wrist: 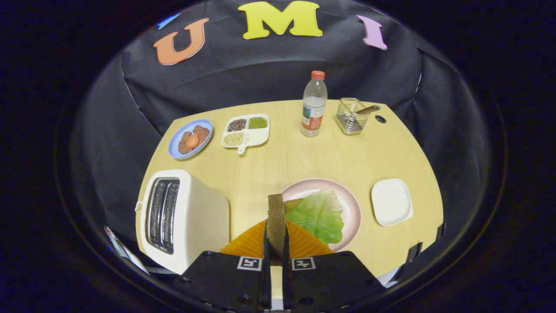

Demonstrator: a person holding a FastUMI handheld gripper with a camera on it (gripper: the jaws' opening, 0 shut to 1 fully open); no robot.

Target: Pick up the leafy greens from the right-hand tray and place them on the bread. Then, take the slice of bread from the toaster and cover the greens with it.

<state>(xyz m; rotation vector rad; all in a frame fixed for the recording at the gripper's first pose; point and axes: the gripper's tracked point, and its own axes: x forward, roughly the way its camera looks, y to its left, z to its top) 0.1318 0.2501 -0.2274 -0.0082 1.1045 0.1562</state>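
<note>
My gripper [276, 227] is shut on a brown slice of bread [276, 213], held edge-on and upright between the orange ribbed fingers [245, 243]. Just beyond the fingers and a little to the right, a green lettuce leaf [319, 215] lies on the pink plate [352, 204]. A brown corner of another bread slice [292, 203] shows under the leaf's left edge. To the left of the fingers stands the white toaster [195, 217], both of its slots dark. A small white square tray [391, 202] lies bare to the right of the plate.
At the table's far side are a blue plate of food [191, 138], a divided white dish of grains [245, 130], a plastic bottle with an orange cap [313, 106] and a wire basket [351, 116]. Bare wood lies between these and the pink plate.
</note>
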